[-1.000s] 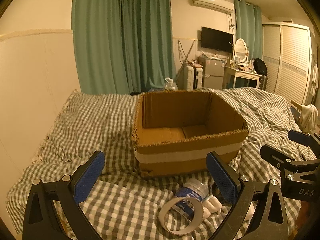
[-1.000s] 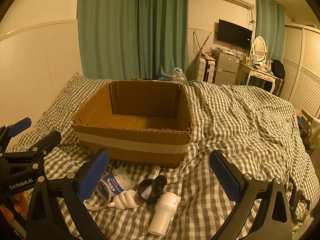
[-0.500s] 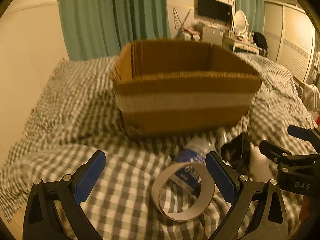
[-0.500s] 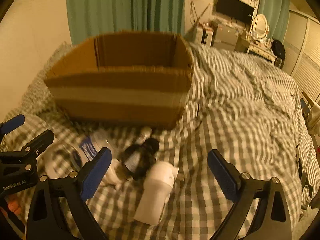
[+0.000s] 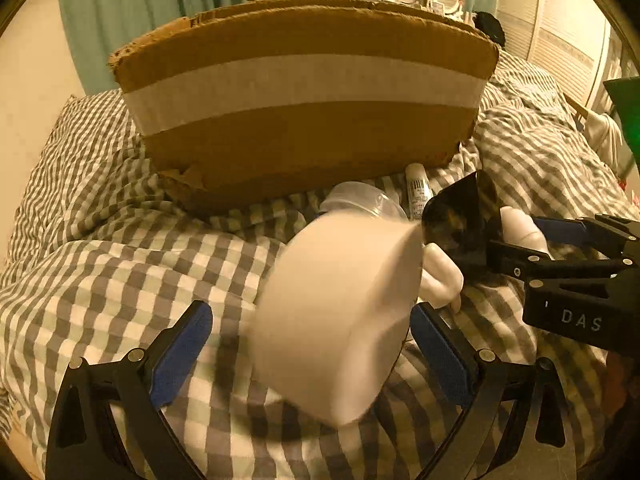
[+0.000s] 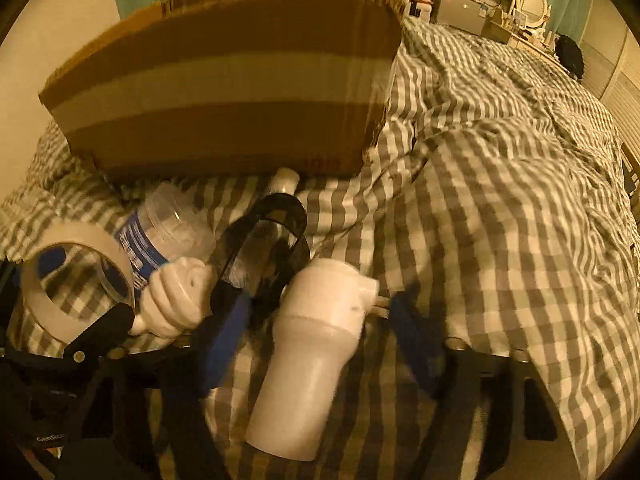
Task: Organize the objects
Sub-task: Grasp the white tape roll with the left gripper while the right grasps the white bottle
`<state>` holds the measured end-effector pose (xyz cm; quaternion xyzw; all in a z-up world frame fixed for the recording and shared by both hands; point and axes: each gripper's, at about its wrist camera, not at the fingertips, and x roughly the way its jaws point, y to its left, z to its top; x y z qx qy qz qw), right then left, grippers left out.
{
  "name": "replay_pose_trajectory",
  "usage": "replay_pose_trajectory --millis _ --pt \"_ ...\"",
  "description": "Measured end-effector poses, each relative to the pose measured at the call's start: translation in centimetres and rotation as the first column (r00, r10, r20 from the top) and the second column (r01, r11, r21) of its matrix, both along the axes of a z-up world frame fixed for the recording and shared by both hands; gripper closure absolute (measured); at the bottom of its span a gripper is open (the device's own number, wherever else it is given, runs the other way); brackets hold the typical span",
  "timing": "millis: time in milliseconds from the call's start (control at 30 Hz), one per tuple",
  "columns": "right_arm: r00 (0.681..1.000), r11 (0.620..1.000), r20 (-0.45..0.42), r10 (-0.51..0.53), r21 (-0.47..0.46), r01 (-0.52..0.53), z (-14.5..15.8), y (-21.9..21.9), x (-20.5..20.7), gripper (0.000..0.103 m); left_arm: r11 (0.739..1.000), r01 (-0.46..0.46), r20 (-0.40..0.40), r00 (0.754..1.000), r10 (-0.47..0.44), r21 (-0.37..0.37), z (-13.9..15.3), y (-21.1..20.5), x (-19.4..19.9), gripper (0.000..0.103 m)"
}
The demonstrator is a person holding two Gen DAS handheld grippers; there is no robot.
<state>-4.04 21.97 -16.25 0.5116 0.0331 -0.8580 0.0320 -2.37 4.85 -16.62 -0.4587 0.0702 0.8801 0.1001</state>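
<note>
— Two grippers, both spread wide. Left gripper (image 5: 310, 344) straddling the tape roll (image 5: 336, 316), pads not yet touching.
— Right gripper (image 6: 320, 344) around the white bottle (image 6: 312, 364), likewise ungripped.
— Lying on the checked bed (image 6: 500, 200), just before the cardboard box (image 5: 304, 92); beside them a clear bottle (image 6: 160, 232), black sunglasses (image 6: 264, 248).

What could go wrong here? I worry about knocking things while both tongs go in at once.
The left tongs straddle the tape roll, which leans on the bottle; closing may shove both. The right tongs flank the white container beside the dark glasses, which could snag.
</note>
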Motion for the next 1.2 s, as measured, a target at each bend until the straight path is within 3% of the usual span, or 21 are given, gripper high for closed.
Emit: replay_pose_trajectory --millis 67,100,167,233,333,567,700,767,967,1067,1100,1133,1200 --pt "1.000 1.000 0.008 0.008 0.004 -0.008 -0.3 -0.3 0.2 0.044 1.000 0.003 0.004 1.000 -0.003 -0.009 -0.3 0.1 -0.1 0.002" --pt "1.000 1.000 0.014 0.016 0.006 -0.016 -0.4 -0.5 0.2 0.050 1.000 0.012 0.003 1.000 -0.012 -0.012 -0.4 0.2 0.0 0.008" --pt "1.000 1.000 0.008 0.019 0.003 -0.019 -0.3 -0.6 0.4 0.053 0.999 0.032 0.014 0.999 -0.032 -0.010 -0.5 0.3 -0.1 0.026" --pt "1.000 1.000 0.001 0.024 -0.007 -0.024 0.0 -0.6 0.5 0.055 0.998 0.055 0.028 0.998 -0.055 0.002 -0.5 0.3 -0.1 0.052" --pt "1.000 0.999 -0.003 0.030 -0.018 -0.030 0.3 -0.7 0.7 0.055 0.997 0.071 0.035 0.997 -0.072 0.016 -0.3 0.4 0.1 0.072" --pt "0.999 0.998 -0.033 0.035 -0.042 -0.037 1.9 -0.7 1.5 0.060 0.999 0.051 0.030 0.998 -0.052 0.015 1.1 -0.2 0.9 0.090" --pt "0.997 0.997 -0.056 0.049 -0.059 -0.053 3.1 -0.9 2.3 0.086 0.999 0.029 0.022 0.999 -0.030 0.046 2.5 -1.0 1.7 0.092" --pt "0.996 0.996 -0.070 0.064 -0.055 -0.068 3.7 -1.1 2.6 0.089 0.999 0.022 0.001 1.000 -0.022 0.045 3.4 -1.2 2.3 0.092" --pt "0.997 0.996 -0.051 0.051 -0.073 -0.055 3.3 -0.7 3.4 0.086 0.999 -0.014 -0.039 0.999 0.015 0.028 5.1 -2.1 2.9 0.092" --pt "0.997 0.997 -0.060 0.051 -0.048 -0.054 2.9 -0.6 3.4 0.065 0.999 -0.032 -0.044 0.998 0.033 0.018 5.0 -2.6 3.0 0.092" --pt "0.997 0.998 -0.054 0.050 -0.029 -0.052 2.7 -0.7 3.3 0.046 0.999 -0.038 -0.041 0.998 0.039 0.017 4.9 -2.7 2.8 0.092" --pt "0.998 0.999 -0.044 0.050 -0.009 -0.051 2.4 -0.7 3.1 0.041 0.999 -0.043 -0.037 0.998 0.044 0.018 4.7 -2.9 2.6 0.092" --pt "0.999 0.999 -0.020 0.047 0.001 -0.046 1.5 -0.5 2.7 0.041 0.998 -0.055 -0.029 0.998 0.056 0.017 4.3 -3.2 2.1 0.092"
